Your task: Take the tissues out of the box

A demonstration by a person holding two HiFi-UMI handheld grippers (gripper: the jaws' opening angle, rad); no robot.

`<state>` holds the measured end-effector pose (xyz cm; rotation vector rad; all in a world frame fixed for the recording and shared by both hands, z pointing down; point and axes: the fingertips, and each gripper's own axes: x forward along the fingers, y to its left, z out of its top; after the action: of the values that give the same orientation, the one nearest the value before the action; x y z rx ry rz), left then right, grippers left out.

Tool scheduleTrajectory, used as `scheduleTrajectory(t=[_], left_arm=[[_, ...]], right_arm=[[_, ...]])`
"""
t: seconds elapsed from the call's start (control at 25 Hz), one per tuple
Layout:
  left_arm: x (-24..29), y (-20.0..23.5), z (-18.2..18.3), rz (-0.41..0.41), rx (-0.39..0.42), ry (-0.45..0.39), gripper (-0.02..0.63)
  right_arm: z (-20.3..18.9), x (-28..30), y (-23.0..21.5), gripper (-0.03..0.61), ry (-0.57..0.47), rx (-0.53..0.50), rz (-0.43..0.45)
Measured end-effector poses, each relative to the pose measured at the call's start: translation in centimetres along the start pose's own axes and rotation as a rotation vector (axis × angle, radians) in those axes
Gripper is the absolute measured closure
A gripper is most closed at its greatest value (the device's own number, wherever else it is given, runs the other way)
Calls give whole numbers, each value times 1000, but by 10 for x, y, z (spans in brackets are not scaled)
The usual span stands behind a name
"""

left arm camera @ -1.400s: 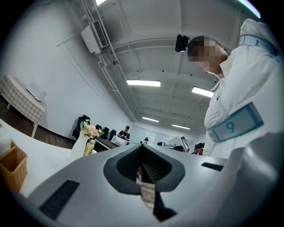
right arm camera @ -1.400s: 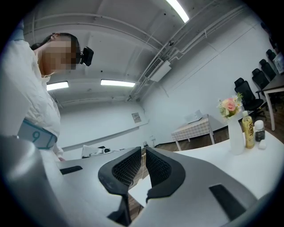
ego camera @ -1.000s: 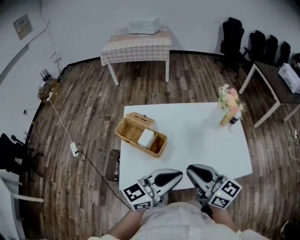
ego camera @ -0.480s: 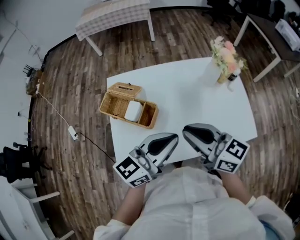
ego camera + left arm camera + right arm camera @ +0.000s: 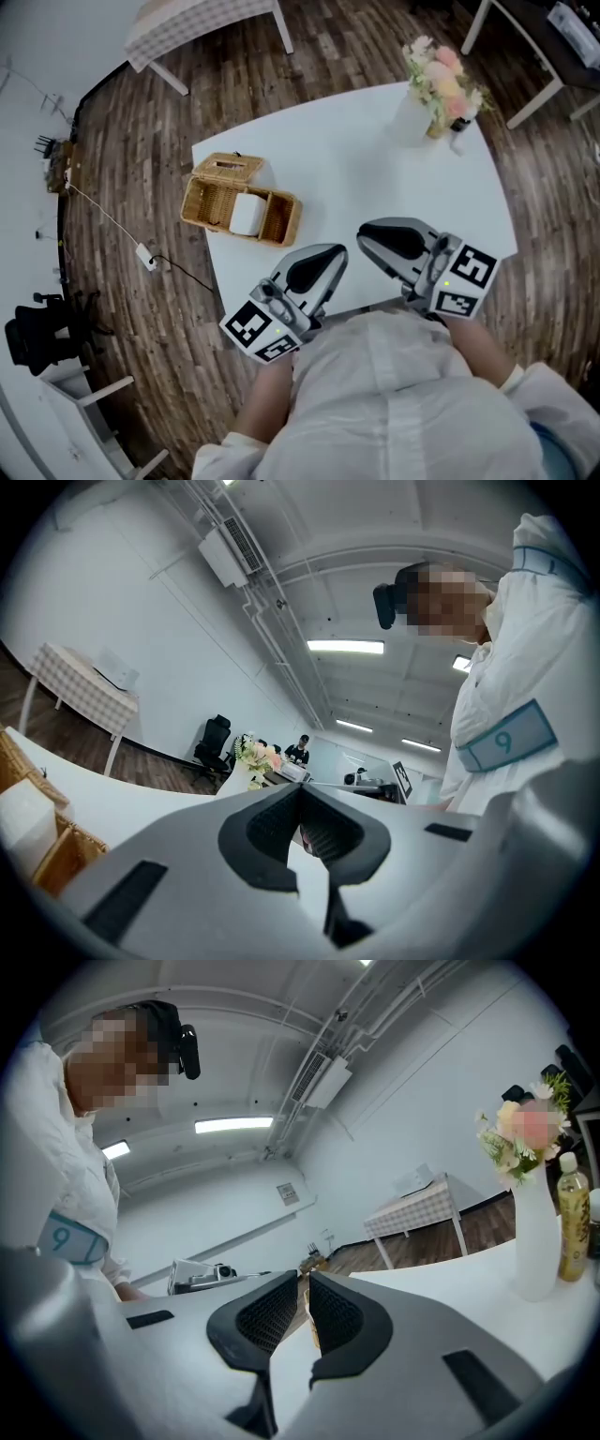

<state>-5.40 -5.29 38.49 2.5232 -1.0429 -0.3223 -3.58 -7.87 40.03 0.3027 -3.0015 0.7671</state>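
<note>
Tissues (image 5: 245, 214) sit as a white stack in the middle compartment of a wicker box (image 5: 286, 227), which stands at the left of the white bench (image 5: 366, 159), close to its left edge. Near the bench's near edge, well apart from the box, the left gripper (image 5: 336, 253) is closed with its jaws meeting and nothing between them. Just right of it, the right gripper (image 5: 366, 232) has its jaws drawn together to a thin slit, also empty. A vase of flowers (image 5: 439, 84) stands at the far right corner.

Two grippers (image 5: 336, 255) (image 5: 366, 234), one wicker box (image 5: 228, 169), one flower vase (image 5: 412, 117), one table (image 5: 375, 178).
</note>
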Motion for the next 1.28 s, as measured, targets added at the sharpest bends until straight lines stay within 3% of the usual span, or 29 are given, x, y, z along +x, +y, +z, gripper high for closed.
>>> scheduleTrajectory(t=[0.36, 0.64, 0.92, 1.28], left_arm=[[16, 16, 7, 7, 8, -5, 611], [-6, 51, 4, 107, 37, 38, 603], [-27, 71, 3, 168, 78, 95, 519], [-50, 90, 4, 245, 140, 149, 453]], right_arm=[[9, 5, -19, 537, -1, 7, 9], [9, 12, -25, 532, 9, 6, 11], [6, 21, -22, 474, 21, 1, 27], [0, 25, -18, 449, 30, -2, 18]])
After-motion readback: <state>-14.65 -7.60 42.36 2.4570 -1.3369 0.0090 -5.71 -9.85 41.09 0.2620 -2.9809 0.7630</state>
